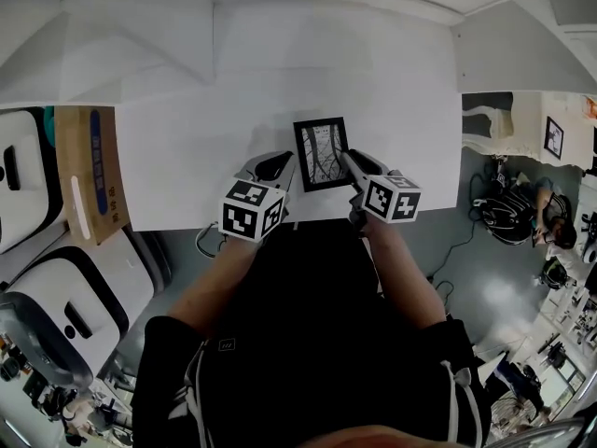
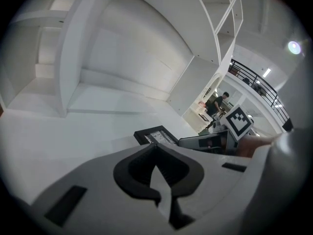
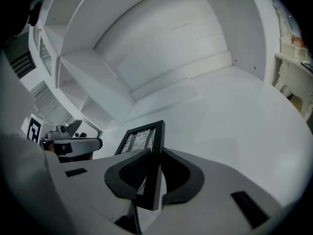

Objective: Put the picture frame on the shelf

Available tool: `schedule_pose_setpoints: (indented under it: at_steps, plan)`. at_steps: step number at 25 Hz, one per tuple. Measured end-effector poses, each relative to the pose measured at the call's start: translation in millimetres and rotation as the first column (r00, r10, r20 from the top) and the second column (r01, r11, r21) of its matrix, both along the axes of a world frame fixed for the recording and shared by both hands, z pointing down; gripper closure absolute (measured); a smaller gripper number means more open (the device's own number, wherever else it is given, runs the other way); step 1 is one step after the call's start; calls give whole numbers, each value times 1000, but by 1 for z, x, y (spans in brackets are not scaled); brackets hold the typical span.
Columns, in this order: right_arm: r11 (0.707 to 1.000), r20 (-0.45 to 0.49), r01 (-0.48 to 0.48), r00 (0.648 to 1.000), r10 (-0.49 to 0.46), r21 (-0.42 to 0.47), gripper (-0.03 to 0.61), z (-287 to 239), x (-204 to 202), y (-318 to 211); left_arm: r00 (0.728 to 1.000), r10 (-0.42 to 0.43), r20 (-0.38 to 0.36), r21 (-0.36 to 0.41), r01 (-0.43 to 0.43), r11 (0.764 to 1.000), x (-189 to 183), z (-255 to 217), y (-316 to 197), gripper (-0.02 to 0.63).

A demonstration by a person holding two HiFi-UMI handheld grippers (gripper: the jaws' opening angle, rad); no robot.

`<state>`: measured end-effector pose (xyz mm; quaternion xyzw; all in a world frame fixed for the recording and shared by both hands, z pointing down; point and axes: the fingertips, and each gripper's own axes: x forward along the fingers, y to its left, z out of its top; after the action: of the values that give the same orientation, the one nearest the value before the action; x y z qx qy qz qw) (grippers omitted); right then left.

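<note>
A black picture frame [image 1: 321, 153] with a branch-like print sits between my two grippers, over the front part of the white shelf surface [image 1: 280, 73]. My right gripper [image 1: 353, 164] is shut on the frame's right edge. In the right gripper view the dark pads clamp the frame [image 3: 142, 137] at its near corner, within the right gripper [image 3: 154, 173]. My left gripper [image 1: 277, 168] is shut and empty, close beside the frame's left edge. Its jaws meet in the left gripper [image 2: 155, 153], with the frame [image 2: 155, 135] just beyond.
White shelf compartments [image 3: 73, 67] rise behind the surface. A cardboard box [image 1: 89, 171] and white machines [image 1: 28, 185] stand at the left on the floor. A person [image 1: 552, 233] sits at the far right near cluttered furniture. A cable [image 1: 207, 243] lies below the surface's front edge.
</note>
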<state>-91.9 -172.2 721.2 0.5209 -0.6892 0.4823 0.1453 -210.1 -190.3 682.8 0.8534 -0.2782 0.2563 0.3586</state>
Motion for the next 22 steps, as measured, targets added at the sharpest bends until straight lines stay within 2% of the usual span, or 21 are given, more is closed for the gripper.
schedule_pose_setpoints:
  at_steps: [5, 12, 16, 22]
  plan:
    - [995, 0, -45, 999, 45, 89, 499, -41, 4, -12, 998, 23, -57, 48, -21, 999, 1, -32, -10, 604]
    - [970, 25, -116, 993, 113, 216, 499, -110, 14, -17, 988, 86, -129, 108, -73, 992, 0, -84, -11, 604]
    - [950, 37, -134, 991, 129, 281, 499, -141, 18, -18, 985, 137, -108, 184, -115, 976, 1, -109, -12, 604]
    - [922, 60, -157, 988, 145, 355, 499, -174, 36, -8, 985, 162, -64, 299, -136, 945, 18, -141, -11, 606]
